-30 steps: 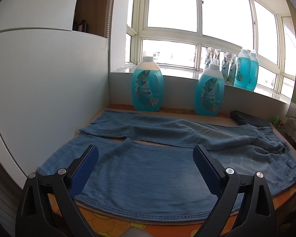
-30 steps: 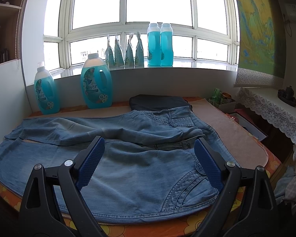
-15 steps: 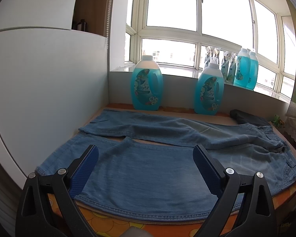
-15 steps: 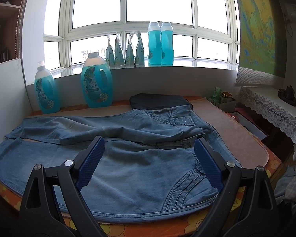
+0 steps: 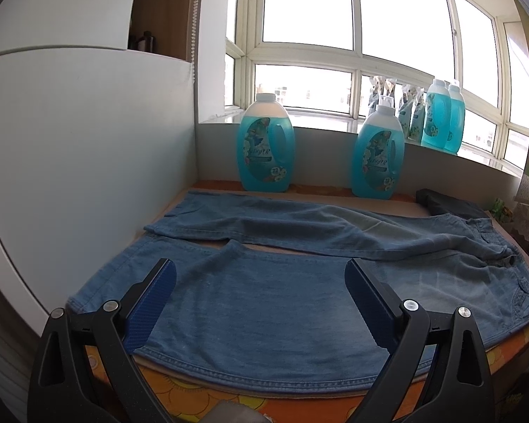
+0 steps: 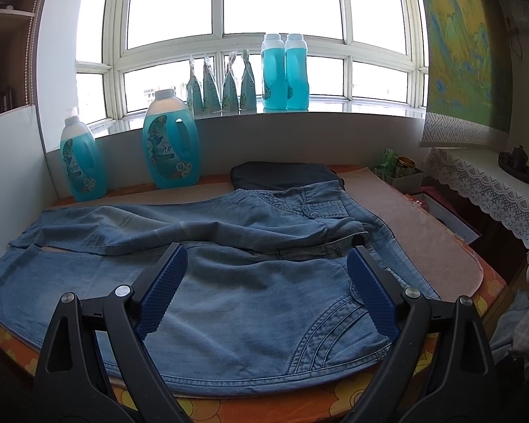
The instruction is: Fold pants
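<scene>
A: How far along is the folding looking?

B: Barely begun, I'd judge. The table (image 5: 208, 393) with its orange flowered cover is carrying the jeans (image 5: 264, 303), which are lying spread nearly full length, waist toward the right, cuffs toward the white panel (image 5: 88, 162) on the left. No fold is showing yet; the far leg (image 5: 282, 227) is lying a little rumpled, slanting toward the near leg (image 6: 250, 303).

A: So everything is remaining?

B: It's looking that way: bringing one leg over the other, then folding the length down.

A: And the claws?

B: The left gripper (image 5: 261, 303) is hanging over the near leg with its jaws spread wide, gripping nothing. The right gripper (image 6: 268, 289) is sitting above the seat and pocket stitching, equally wide and empty. Neither is touching denim, as far as I can tell.

A: Anything crowding them?

B: A dark folded garment (image 6: 285, 175) is lying just behind the waistband, and two blue detergent bottles (image 5: 266, 144) are standing along the back edge, apart from the cloth.
</scene>
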